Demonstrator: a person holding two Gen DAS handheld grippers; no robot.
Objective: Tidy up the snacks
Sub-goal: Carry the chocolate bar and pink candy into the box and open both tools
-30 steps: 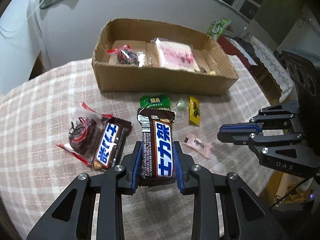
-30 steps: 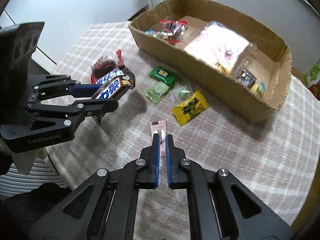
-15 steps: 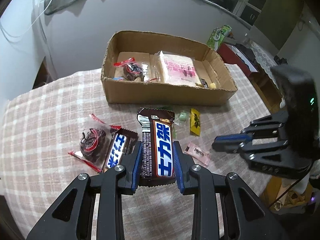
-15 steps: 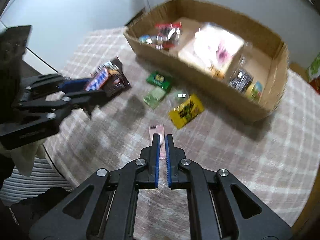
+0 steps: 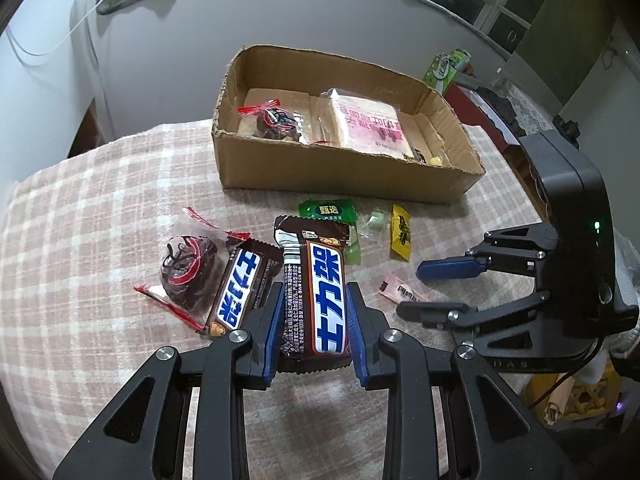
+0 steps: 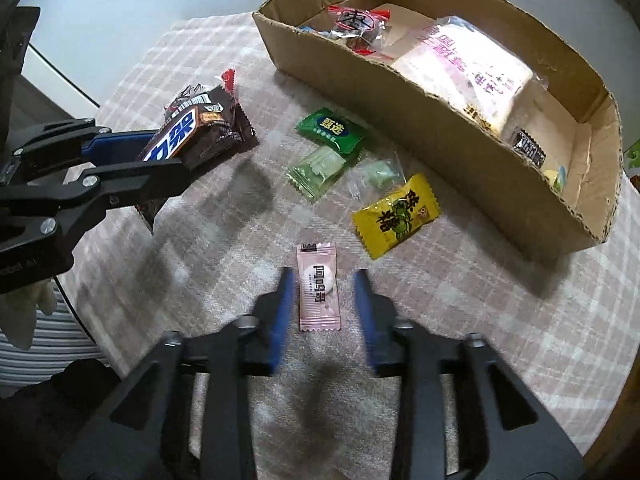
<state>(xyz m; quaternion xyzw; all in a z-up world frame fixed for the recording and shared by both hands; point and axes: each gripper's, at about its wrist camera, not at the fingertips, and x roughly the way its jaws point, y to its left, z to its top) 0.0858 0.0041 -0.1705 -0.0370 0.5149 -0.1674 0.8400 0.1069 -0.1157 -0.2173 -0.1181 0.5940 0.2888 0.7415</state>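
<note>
My left gripper [image 5: 314, 300] is shut on a brown chocolate bar [image 5: 320, 288] with blue and white lettering, held above the checked cloth; the right wrist view shows that bar [image 6: 188, 136] at the left. My right gripper [image 6: 323, 274] points down over a small pink candy [image 6: 319, 288] that lies flat on the cloth. Its jaws are opening and the pads stand apart from the wrapper on both sides. Behind stands an open cardboard box [image 5: 320, 172] holding a pink-and-white packet [image 5: 370, 126] and a red-trimmed bag [image 5: 272, 120].
On the cloth lie a second chocolate bar [image 5: 238, 296], a dark snack in a clear red-edged bag [image 5: 184, 268], a green packet [image 6: 330, 130], a pale green packet [image 6: 320, 168], a small clear candy [image 6: 378, 172] and a yellow candy [image 6: 396, 214]. The table edge is close on the right.
The right gripper went from shut to open and sank toward the pink candy, which now lies between its fingers. The left gripper keeps its hold on the chocolate bar.
</note>
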